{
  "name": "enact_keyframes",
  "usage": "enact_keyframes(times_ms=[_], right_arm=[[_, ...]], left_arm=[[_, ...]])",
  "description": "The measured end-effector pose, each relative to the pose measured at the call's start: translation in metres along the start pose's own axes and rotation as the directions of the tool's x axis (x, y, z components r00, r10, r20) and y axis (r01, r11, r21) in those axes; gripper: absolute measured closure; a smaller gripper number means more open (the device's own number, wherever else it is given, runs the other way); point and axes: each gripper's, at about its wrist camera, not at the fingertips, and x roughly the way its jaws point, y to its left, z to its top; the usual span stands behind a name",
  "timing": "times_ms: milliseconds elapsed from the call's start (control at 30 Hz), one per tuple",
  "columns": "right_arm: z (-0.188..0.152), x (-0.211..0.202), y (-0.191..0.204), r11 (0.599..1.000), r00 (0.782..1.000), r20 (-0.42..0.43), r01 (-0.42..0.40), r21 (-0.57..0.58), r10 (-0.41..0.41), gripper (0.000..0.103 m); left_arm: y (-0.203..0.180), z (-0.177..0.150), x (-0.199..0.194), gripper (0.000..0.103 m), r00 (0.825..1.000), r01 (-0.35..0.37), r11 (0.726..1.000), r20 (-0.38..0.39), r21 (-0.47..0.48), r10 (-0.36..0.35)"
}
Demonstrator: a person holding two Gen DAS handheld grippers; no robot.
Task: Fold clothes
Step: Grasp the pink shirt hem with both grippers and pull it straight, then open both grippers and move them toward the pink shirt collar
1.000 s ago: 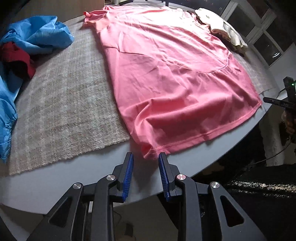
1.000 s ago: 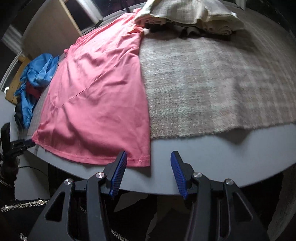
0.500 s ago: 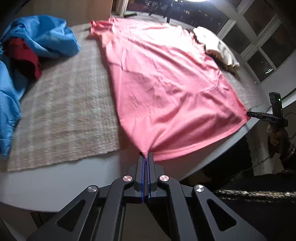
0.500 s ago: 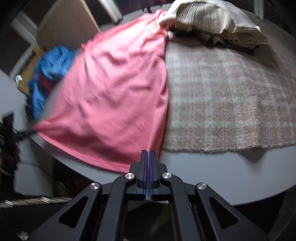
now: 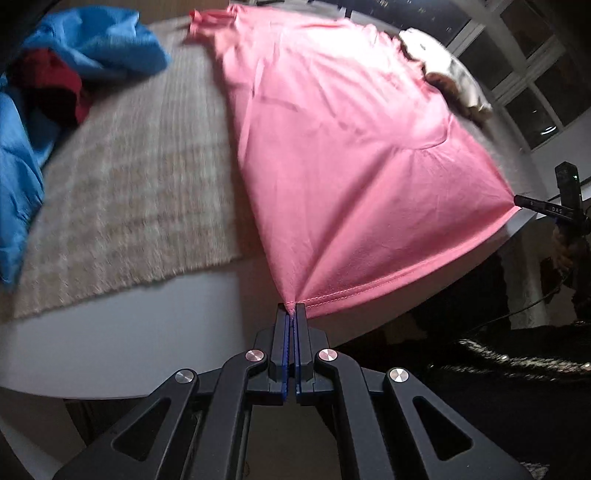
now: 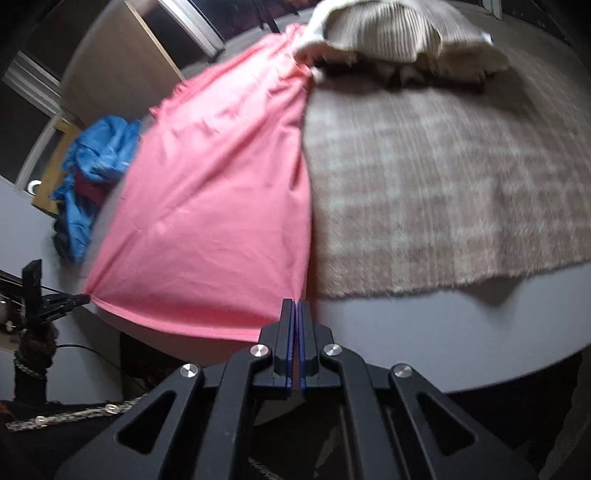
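Pink shirt (image 5: 343, 158): lies flat on the woven mat (image 5: 129, 192), hem end off the mat's near edge, toward the surface (image 5: 122, 332) rim.
Left hand-held gripper (image 5: 293, 314): jaws together, clamped on one hem corner.
Right hand-held gripper (image 6: 294, 308): jaws together, apparently clamped on the other hem corner; the contact is partly hidden.
Purpose of hold: both corners pinched, hem taut, likely for lifting it away from the mat's near edge.
Blue garment (image 5: 92, 40): heaped beyond the mat's far corner, clear of the fold.
Cream knit (image 6: 399, 33): at the mat's far edge, touching the shirt's shoulder.

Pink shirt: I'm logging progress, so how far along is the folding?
Done: pink shirt lies spread flat. In hand: left claw and right claw each pinch a hem corner, stretching it taut. Left: no fold made yet; blue garment waits crumpled.
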Motion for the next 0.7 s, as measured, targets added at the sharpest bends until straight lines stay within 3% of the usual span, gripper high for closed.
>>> enact_keyframes(times_ms=[133,233,400,467,533,667,700], right_arm=[[-0.003,0.015,-0.002,0.996,0.995,-0.060,0.084,-0.012,-0.085,0.101],[-0.001,0.014,-0.005,0.995,0.993,-0.066,0.096,0.041,-0.093,0.099],[0.010,-0.023,0.002,0.994,0.995,0.034,0.094,0.061,-0.097,0.089],[0.023,-0.038,0.014,0.994,0.990,0.093,0.097,0.053,-0.101,0.087],[0.039,-0.048,0.028,0.996,0.986,0.147,0.078,0.035,-0.083,0.086],[0.078,-0.070,0.074,0.998,0.962,0.271,0.036,-0.042,-0.023,0.074],[0.090,-0.076,0.088,0.997,0.951,0.309,0.037,-0.061,-0.016,0.067]], left_arm=[[0.003,0.002,0.003,0.100,0.999,-0.012,1.000,-0.046,-0.003,0.012],[0.007,0.003,-0.012,0.088,0.998,-0.037,0.999,-0.045,0.003,0.037],[0.010,0.024,-0.046,0.086,0.998,-0.065,0.998,0.006,0.019,0.065],[0.010,0.047,-0.059,0.075,0.997,-0.057,0.998,0.044,0.024,0.056],[0.014,0.071,-0.069,0.074,0.995,-0.054,0.998,0.086,0.026,0.052],[0.027,0.117,-0.089,0.072,0.985,-0.030,0.998,0.172,0.058,0.020],[0.031,0.125,-0.090,0.072,0.983,-0.025,0.998,0.182,0.059,0.014]])
